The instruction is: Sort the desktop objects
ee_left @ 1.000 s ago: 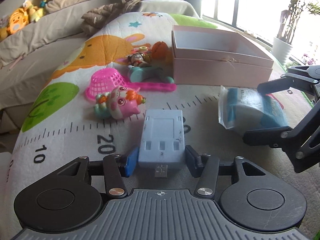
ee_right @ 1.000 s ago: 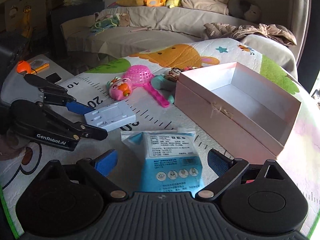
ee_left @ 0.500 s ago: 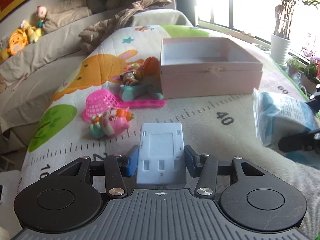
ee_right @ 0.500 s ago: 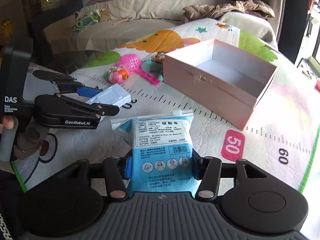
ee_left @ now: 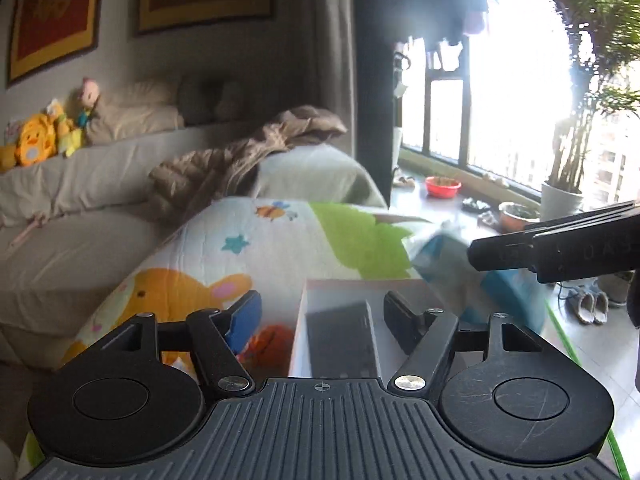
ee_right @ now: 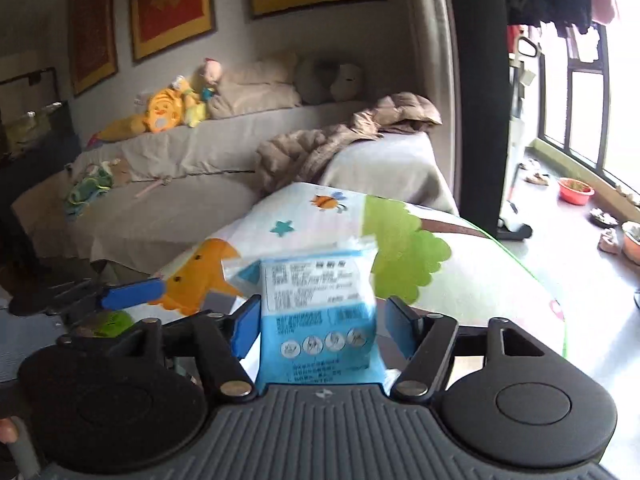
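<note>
My left gripper (ee_left: 324, 316) hangs over the pink box (ee_left: 301, 332) with its jaws opening. The grey-white flat device (ee_left: 340, 340) lies in shadow inside the box, below the pads and apart from them. My right gripper (ee_right: 320, 320) has the blue packet (ee_right: 316, 308) upright between its pads, and its jaws are opening too. A thin gap shows at the right pad. In the left wrist view the blurred packet (ee_left: 444, 252) hangs beyond the box beside one of the right gripper's dark fingers (ee_left: 520, 254). A blue pad (ee_right: 132, 295) of the left gripper shows in the right wrist view.
The box stands on a cartoon play mat (ee_left: 280, 248) with an orange toy (ee_left: 268, 344) just left of it. Behind are a grey sofa (ee_right: 180, 208) with a brown jacket (ee_right: 340, 136) and plush toys (ee_right: 168, 110). Plant pots and a red bowl (ee_left: 442, 186) line the window.
Both grippers rose and swung over the pink box. The left let go of the device, which now lies inside. The right gripper's jaws widened around the packet.
</note>
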Demonstrator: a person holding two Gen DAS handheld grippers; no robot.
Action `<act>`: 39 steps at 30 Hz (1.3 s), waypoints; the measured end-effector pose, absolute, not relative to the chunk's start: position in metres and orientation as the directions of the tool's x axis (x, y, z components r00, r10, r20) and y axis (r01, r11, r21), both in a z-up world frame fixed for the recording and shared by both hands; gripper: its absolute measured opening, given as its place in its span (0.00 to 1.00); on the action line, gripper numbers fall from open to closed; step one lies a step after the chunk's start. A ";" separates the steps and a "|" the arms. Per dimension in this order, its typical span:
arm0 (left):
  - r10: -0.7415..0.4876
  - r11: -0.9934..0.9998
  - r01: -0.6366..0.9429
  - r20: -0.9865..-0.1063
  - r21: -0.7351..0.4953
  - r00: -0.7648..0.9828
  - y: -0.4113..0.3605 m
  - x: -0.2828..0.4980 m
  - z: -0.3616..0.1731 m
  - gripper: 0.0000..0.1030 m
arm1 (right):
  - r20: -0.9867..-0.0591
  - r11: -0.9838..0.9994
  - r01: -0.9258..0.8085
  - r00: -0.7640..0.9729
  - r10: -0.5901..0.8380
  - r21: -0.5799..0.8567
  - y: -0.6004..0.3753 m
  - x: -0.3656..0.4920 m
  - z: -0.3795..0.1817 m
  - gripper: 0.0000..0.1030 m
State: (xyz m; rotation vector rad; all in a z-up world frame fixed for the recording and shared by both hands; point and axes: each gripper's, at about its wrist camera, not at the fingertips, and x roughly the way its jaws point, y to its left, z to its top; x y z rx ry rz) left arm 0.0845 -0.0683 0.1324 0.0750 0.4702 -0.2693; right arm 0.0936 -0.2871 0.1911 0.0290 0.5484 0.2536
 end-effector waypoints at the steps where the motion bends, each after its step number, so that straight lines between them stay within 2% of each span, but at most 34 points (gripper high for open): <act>1: -0.250 0.960 0.279 -0.483 -0.012 0.839 -0.058 0.085 0.127 0.81 | -0.530 0.973 -0.215 0.818 0.225 0.080 -0.287 0.101 0.185 0.67; 3: -0.247 0.961 0.274 -0.514 -0.024 0.821 -0.034 0.077 0.112 0.92 | -0.547 0.972 -0.222 0.805 0.228 0.078 -0.290 0.105 0.172 0.67; 8: -0.186 0.974 0.227 -0.585 -0.004 0.789 0.018 0.046 0.062 0.93 | -0.584 0.967 -0.227 0.771 0.253 0.119 -0.282 0.111 0.152 0.67; 12: -0.116 0.987 0.158 -0.594 0.020 0.796 0.046 0.028 0.036 0.94 | -0.645 0.949 -0.294 0.704 0.297 0.115 -0.228 0.132 0.152 0.71; 17: -0.161 0.987 0.140 -0.603 -0.083 0.781 0.068 0.025 0.018 0.94 | -0.721 0.939 -0.332 0.630 0.289 0.086 -0.134 0.192 0.146 0.71; 18: -0.187 0.982 0.140 -0.586 -0.126 0.788 0.074 0.026 0.020 0.95 | -0.734 0.945 -0.319 0.624 0.267 0.073 -0.119 0.207 0.142 0.66; 19: -0.200 0.979 0.133 -0.572 -0.158 0.795 0.079 0.024 0.020 0.97 | -0.754 0.954 -0.294 0.615 0.233 0.055 -0.103 0.226 0.136 0.55; 21: -0.214 0.973 0.123 -0.564 -0.194 0.798 0.085 0.021 0.019 0.97 | -0.788 0.969 -0.241 0.587 0.184 0.046 -0.085 0.260 0.122 0.46; 23: -0.229 0.968 0.131 -0.544 -0.213 0.807 0.087 0.018 0.020 0.98 | -0.807 0.982 -0.184 0.575 0.134 0.031 -0.072 0.290 0.106 0.46; 27: -0.234 0.967 0.137 -0.543 -0.214 0.806 0.084 0.018 0.021 0.99 | -0.848 0.983 -0.179 0.527 0.053 -0.049 -0.054 0.319 0.075 0.46; 29: -0.228 0.968 0.124 -0.554 -0.219 0.801 0.086 0.020 0.021 0.99 | -0.880 0.983 -0.180 0.472 0.049 -0.042 -0.050 0.322 0.061 0.46; 34: -0.236 0.967 0.112 -0.632 -0.229 0.739 0.089 0.030 0.016 1.00 | -0.911 0.959 -0.279 0.382 0.152 0.043 -0.043 0.282 0.058 0.41; 39: -0.261 0.965 0.215 -0.664 -0.151 0.701 0.079 0.005 0.017 1.00 | -0.934 0.897 -0.423 0.252 0.254 0.129 -0.043 0.208 0.062 0.41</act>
